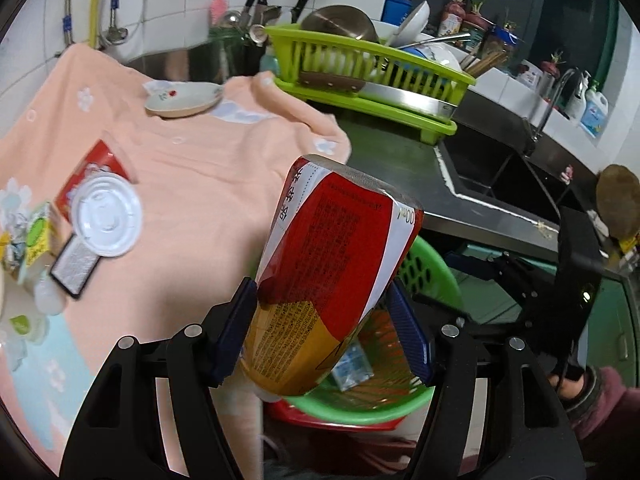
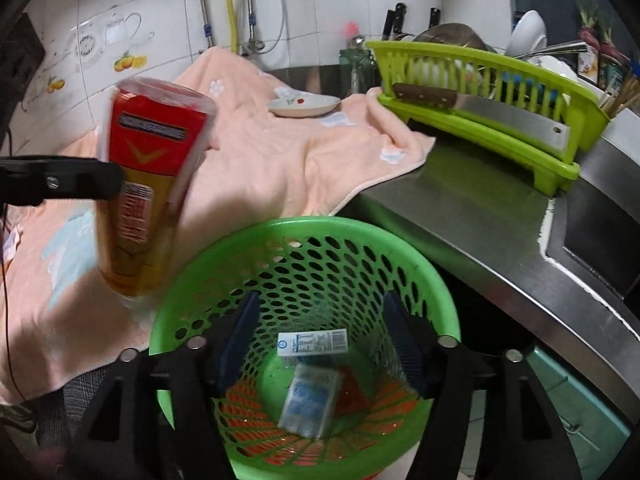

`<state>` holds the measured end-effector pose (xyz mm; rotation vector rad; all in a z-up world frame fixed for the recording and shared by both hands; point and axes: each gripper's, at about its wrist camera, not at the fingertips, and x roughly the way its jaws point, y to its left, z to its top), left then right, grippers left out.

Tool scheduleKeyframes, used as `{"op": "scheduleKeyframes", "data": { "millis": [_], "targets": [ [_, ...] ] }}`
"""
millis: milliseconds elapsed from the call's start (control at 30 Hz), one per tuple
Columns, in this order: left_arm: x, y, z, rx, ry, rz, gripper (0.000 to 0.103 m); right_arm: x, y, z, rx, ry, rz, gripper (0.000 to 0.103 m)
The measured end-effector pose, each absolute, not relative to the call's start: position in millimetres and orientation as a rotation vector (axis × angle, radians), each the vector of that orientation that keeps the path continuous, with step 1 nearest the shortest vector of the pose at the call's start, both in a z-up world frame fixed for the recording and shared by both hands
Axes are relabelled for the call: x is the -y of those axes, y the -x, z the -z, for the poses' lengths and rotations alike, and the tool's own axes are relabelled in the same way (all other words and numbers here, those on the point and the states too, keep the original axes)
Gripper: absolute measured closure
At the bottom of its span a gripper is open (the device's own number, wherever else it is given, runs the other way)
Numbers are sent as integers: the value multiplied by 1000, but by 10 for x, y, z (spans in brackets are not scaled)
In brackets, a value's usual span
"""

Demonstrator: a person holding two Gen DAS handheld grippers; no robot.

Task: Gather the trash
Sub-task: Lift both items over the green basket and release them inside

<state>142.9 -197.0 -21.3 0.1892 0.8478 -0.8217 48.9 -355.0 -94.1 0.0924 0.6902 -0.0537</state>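
Left gripper [image 1: 324, 332] squeezed shut on a red and yellow bottle [image 1: 332, 264], blue pads tight on both its sides. Held tipped over, up in the air, at the near edge of the green basket [image 2: 168, 320] but not yet over the hole. Right gripper [image 2: 320, 340] spread open, holding nothing, pointing straight down into the basket.

Some trash already inside: a small white box [image 2: 312, 343] and a clear packet [image 2: 310, 400] on the bottom. Bottle not dropped yet. More still out on the pink towel [image 1: 192, 184]: a white lid [image 1: 106, 214], a red packet [image 1: 94, 168], a little carton [image 1: 28, 246] and a grey card [image 1: 74, 270]. Looks like less than half done.

Plenty of open room above the basket for dropping. Metal counter edge [image 2: 480, 256] close on the right, with the sink [image 1: 504, 168] past it. Green dish rack [image 2: 480, 92] with a big knife [image 2: 480, 108] well back, out of the way. Small plate [image 2: 304, 105] far back on the towel
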Motion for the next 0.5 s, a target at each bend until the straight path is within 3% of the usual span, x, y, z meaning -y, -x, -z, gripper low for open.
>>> {"op": "scheduleKeyframes", "data": {
  "millis": [200,500],
  "targets": [
    [2212,-1473,398,-916,-145,841,38,3602,-388,895,-663,-90,61,21],
    [2384,-1420,590,-972,-172,828,37,3613,-314,845,-633,-64,70,17]
  ]
}}
